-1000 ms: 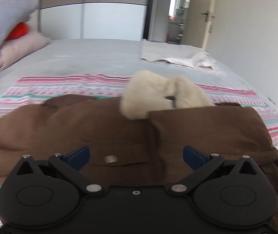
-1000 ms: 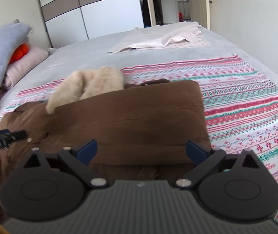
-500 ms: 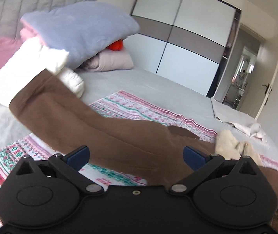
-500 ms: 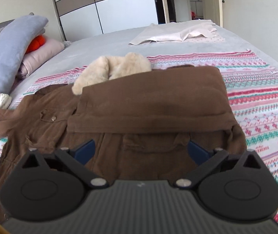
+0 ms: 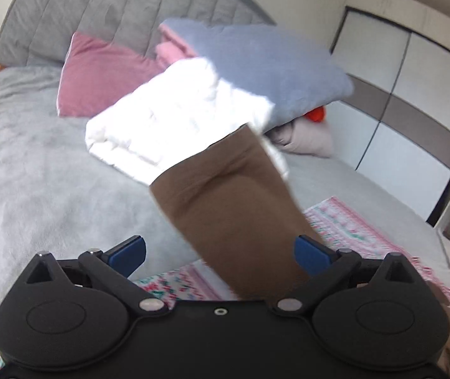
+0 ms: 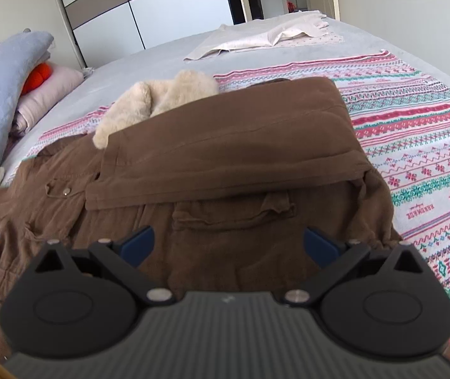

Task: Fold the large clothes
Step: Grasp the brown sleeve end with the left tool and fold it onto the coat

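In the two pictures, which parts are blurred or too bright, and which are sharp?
Left wrist view: the brown sleeve and the pillows behind it are smeared by motion blur, the white bundle is overexposed with no detail, while the left gripper is sharp. Right wrist view: the brown coat and patterned blanket are sharp and evenly lit; straight lines bend near the edges.

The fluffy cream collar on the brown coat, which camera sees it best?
The right wrist view: the fluffy collar sits in plain sight at the top of the brown coat. The left wrist view shows mostly a sleeve, with only a cream scrap at its right edge.
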